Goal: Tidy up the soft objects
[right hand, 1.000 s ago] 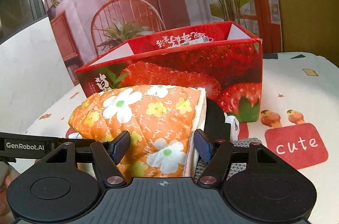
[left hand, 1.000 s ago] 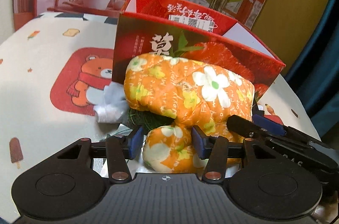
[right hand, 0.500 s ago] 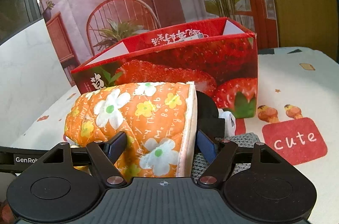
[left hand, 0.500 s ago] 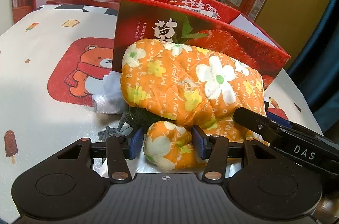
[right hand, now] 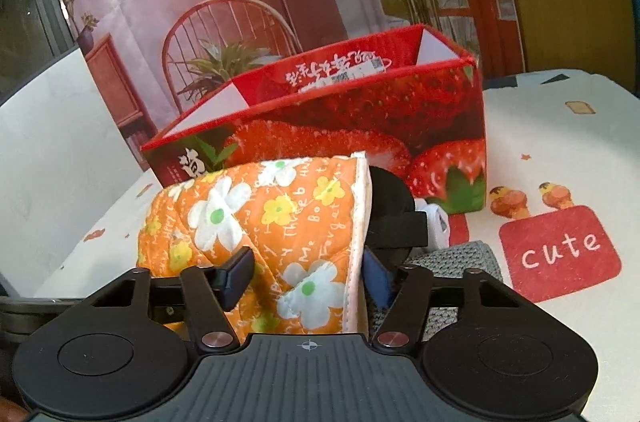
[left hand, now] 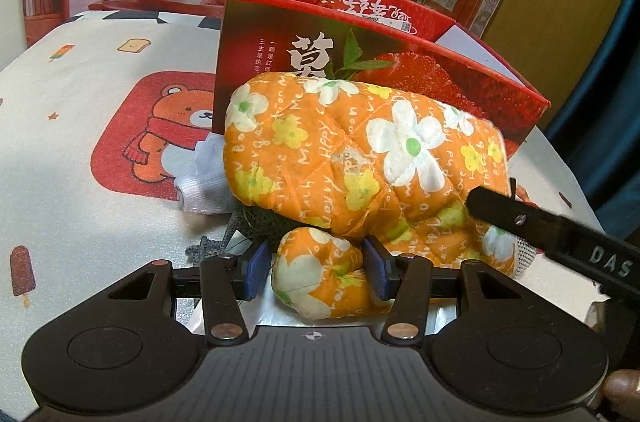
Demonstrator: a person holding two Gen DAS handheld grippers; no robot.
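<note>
The orange flowered oven mitt (left hand: 360,166) is held just in front of the red strawberry box (left hand: 400,70), near the far edge of the table (left hand: 80,190), on top of a small heap of other soft things. Its thumb (left hand: 320,278) is gripped between the pads of the left hand-held gripper (left hand: 316,272). Its cuff end (right hand: 280,246) lies between the jaws of the right hand-held gripper (right hand: 306,278), which have just been closing and are now pressed into the fabric on both sides. A white cloth (left hand: 204,178) and a dark knitted piece (left hand: 260,226) are seen under the mitt from the left wrist view, and a grey knitted item (right hand: 460,262) beside it from the right. The step in hand is judged to be the two-handed pick-up of the mitt. Next, a lift clear of the box's near wall is called for, then a carry over the open top (right hand: 340,78), with both grips kept firm so the mitt is not left sagging against the rim.
</note>
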